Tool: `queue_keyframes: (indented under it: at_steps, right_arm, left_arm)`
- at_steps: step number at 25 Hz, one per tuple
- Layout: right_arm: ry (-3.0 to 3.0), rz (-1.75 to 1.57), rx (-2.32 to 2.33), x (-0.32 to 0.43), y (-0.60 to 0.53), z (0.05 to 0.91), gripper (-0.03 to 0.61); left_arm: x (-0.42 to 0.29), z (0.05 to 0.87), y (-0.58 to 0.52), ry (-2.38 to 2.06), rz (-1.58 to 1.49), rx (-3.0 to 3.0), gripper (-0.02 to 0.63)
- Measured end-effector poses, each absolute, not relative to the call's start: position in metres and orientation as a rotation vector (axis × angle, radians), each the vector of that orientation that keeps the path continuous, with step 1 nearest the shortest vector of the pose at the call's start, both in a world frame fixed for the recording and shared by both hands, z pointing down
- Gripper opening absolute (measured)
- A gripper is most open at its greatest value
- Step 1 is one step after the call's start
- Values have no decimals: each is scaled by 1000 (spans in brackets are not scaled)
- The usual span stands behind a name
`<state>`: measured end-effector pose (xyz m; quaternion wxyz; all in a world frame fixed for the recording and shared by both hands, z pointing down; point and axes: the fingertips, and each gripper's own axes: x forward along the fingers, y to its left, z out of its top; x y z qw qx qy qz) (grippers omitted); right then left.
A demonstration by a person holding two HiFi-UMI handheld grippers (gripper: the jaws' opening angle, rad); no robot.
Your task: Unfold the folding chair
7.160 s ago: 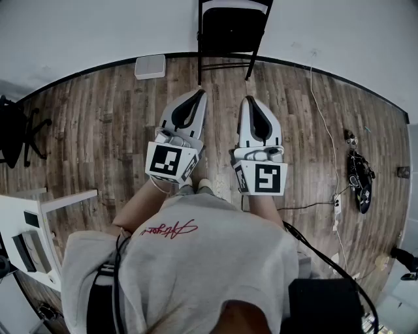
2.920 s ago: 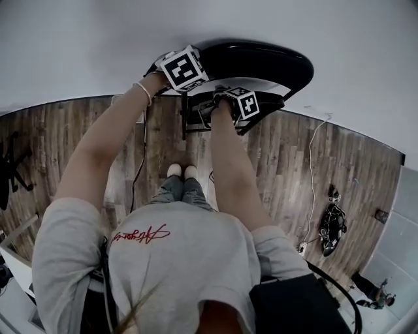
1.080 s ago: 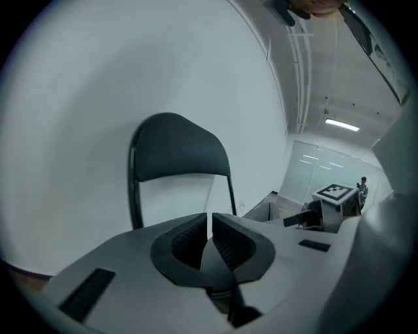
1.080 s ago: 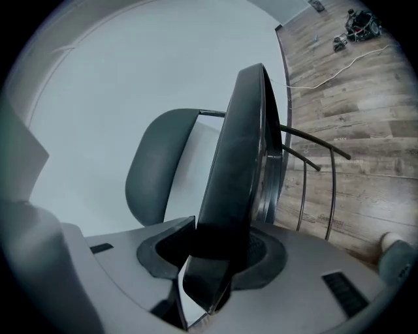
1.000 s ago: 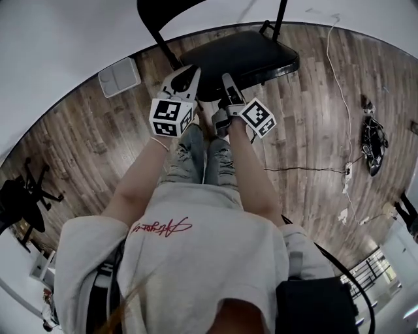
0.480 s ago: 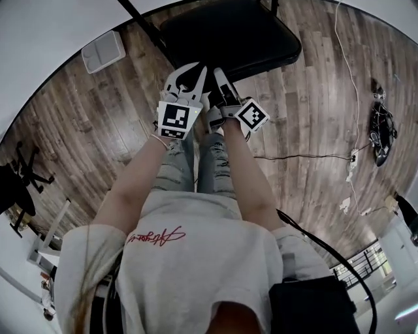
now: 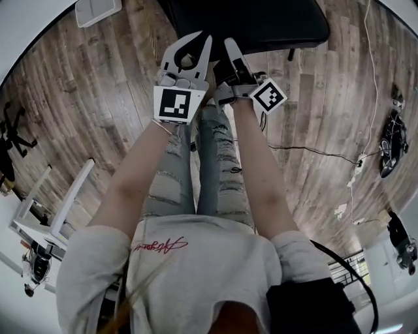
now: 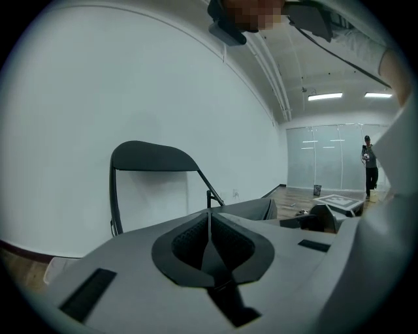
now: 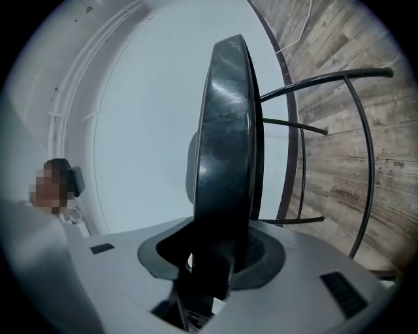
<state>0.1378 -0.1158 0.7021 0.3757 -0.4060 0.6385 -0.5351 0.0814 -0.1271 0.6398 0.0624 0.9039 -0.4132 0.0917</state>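
The black folding chair stands open against the white wall, its seat (image 7: pixel 261 19) flat at the top of the head view. My right gripper (image 7: pixel 230 47) holds the seat's front edge. In the right gripper view the seat (image 9: pixel 228 130) runs edge-on between the jaws, the pads press on it, and the jaws are closing; the thin metal legs (image 9: pixel 366 150) curve off to the right. My left gripper (image 7: pixel 204 40) is just left of it, shut and empty at the seat's edge. Its own view looks past the left gripper (image 8: pixel 209 214) to the backrest (image 8: pixel 153 156).
My legs in torn jeans (image 7: pixel 209 163) stand right behind the grippers. A white floor panel (image 7: pixel 98 8) lies at the upper left, a white frame (image 7: pixel 52 209) at the left. Cables and a dark device (image 7: pixel 392 140) lie on the wood floor at the right.
Both grippers have come down and toward my body. The seat has swung down from folded to flat. The chair now sits higher in the head view.
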Motion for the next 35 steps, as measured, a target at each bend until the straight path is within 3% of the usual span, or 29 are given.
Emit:
queue_keyframes:
  at_steps: [20,34,35]
  right_arm:
    - [1651,-1234,-931,166,-9,781,156]
    - [1626,-1173,-878,165,36,815,175]
    - [1619,-1193,-858,164,38,818,199]
  left_arm:
    - [105,734,7,-1164,173,2809,20]
    - [98,766,63,-1305,62,2866,20]
    - [96,766,65,-1319,61,2867,20]
